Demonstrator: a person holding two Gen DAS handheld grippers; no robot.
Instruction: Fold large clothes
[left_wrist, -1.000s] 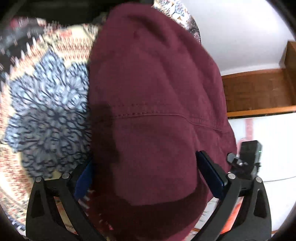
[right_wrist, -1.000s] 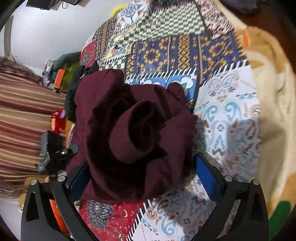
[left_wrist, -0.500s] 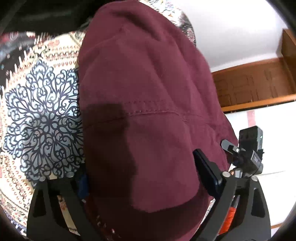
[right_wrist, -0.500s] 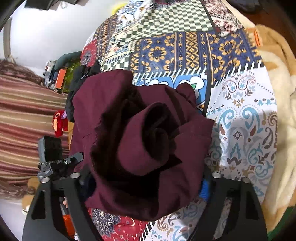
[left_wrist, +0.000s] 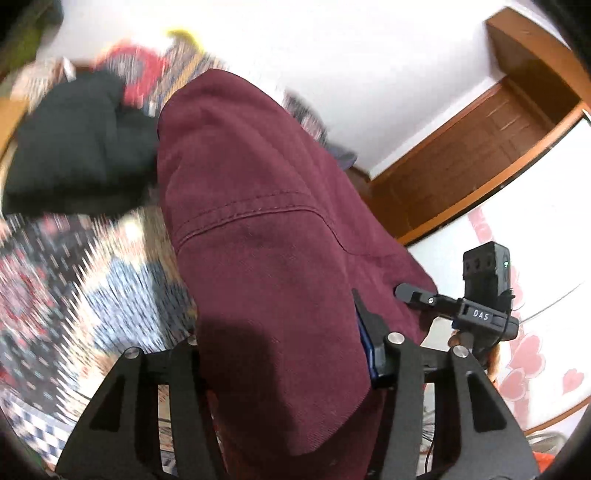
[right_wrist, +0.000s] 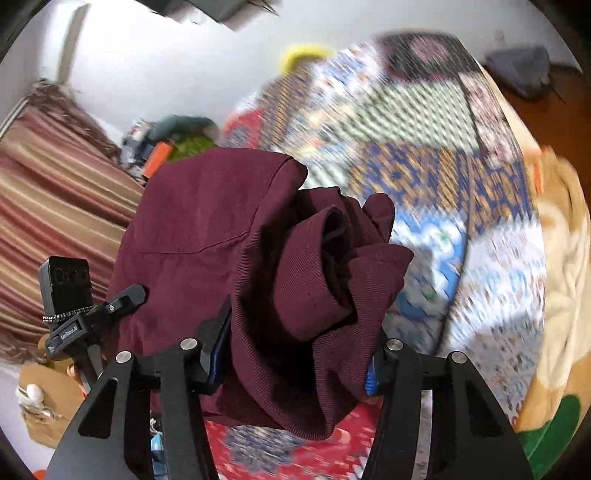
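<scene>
A large maroon garment (left_wrist: 266, 236) with a stitched seam fills the middle of the left wrist view. My left gripper (left_wrist: 284, 350) is shut on its edge, and the cloth hides the fingertips. In the right wrist view the same maroon garment (right_wrist: 266, 258) hangs bunched and rolled, lifted above the patchwork bedspread (right_wrist: 424, 155). My right gripper (right_wrist: 295, 362) is shut on that bunch. Each view shows the other gripper's camera mount beside the cloth.
A black garment (left_wrist: 77, 144) lies on the patterned bedspread (left_wrist: 74, 273) at the far left. A cream blanket (right_wrist: 565, 280) lies along the bed's right side. Striped curtains (right_wrist: 55, 192) and clutter stand at the left. A wooden door (left_wrist: 480, 155) is at the right.
Both grippers have closed on the maroon garment and raised it off the bed. The views have tilted up towards the wall, and the background is blurred by motion.
</scene>
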